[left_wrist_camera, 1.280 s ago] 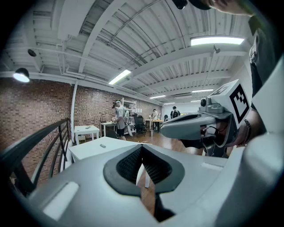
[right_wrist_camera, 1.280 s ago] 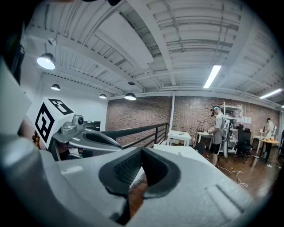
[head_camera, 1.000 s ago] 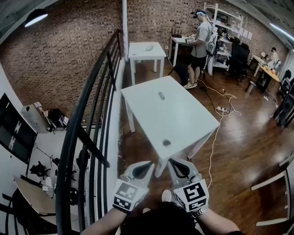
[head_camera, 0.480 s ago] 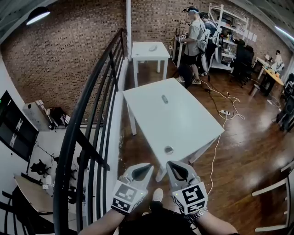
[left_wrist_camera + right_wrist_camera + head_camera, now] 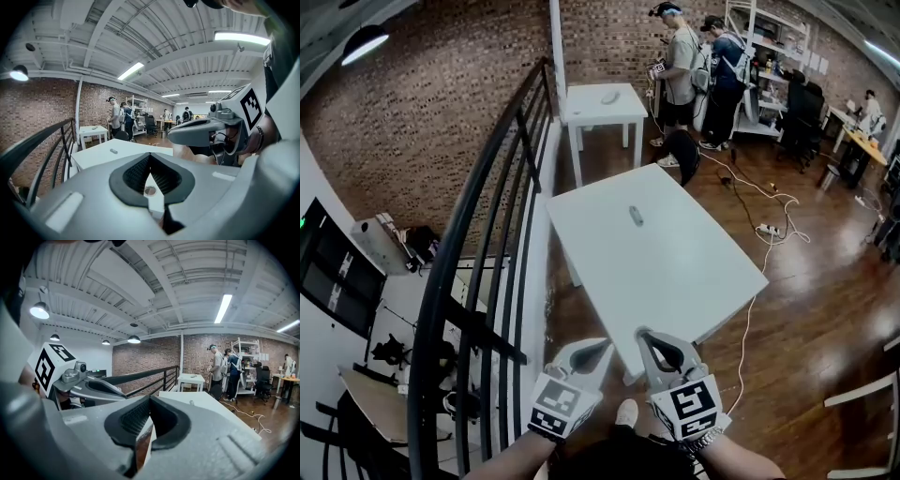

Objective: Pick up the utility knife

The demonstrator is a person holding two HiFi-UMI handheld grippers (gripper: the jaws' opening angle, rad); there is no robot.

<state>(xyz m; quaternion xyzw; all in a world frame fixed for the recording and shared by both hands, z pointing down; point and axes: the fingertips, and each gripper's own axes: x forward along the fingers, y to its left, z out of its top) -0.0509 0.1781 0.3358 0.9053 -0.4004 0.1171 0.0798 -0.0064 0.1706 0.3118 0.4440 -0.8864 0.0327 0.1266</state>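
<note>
The left gripper (image 5: 602,347) and right gripper (image 5: 643,334) have neared the white table (image 5: 675,262).

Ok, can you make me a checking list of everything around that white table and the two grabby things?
Surface: white table, mostly bare.
Job's things: utility knife, a small grey thing lying toward the far side, untouched.
Clutter: small round thing near the table's near edge.
Grippers: left gripper and right gripper side by side at the near edge, both shut and empty.
Cables: white cable trailing over the wooden floor, near a power strip.
Surroundings: black railing on the left, brick wall behind, second white table, two people standing beyond it.
</note>
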